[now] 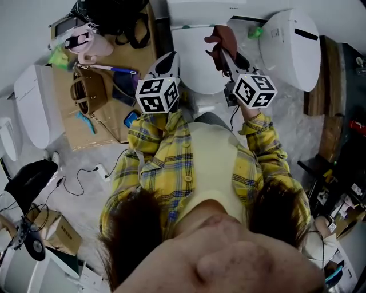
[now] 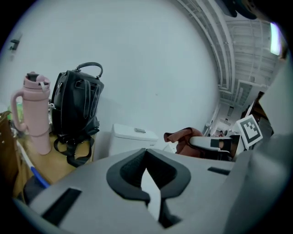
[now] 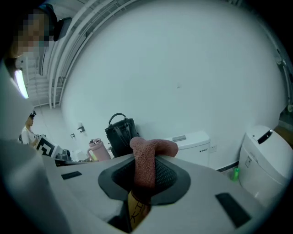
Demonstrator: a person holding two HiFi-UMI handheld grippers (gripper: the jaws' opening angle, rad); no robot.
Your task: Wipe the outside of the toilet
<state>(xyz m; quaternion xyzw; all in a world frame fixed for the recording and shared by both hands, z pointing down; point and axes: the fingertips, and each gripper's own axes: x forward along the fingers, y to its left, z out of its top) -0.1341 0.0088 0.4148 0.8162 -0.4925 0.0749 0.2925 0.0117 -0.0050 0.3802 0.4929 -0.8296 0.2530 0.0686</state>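
The white toilet point(image 1: 191, 63) stands in front of me, its tank point(image 2: 132, 135) against the wall. My right gripper point(image 1: 220, 54) hangs over the bowl's right side, shut on a reddish-brown cloth point(image 1: 224, 35). In the right gripper view the cloth point(image 3: 149, 155) sticks up between the jaws and folds over at the top, and the tank point(image 3: 190, 139) lies beyond it. My left gripper point(image 1: 167, 60) is held over the toilet's left edge; its jaws point(image 2: 146, 153) meet at the tips with nothing between them. The left gripper view also shows the cloth point(image 2: 183, 137) at its right.
A second white toilet point(image 1: 291, 46) stands at the right, a green bottle point(image 1: 255, 32) beside it. At the left a brown tabletop point(image 1: 103, 114) carries a black bag point(image 1: 114, 17) and a pink tumbler point(image 1: 86, 46). Another white fixture point(image 1: 34, 103) and cables point(image 1: 86, 171) lie further left.
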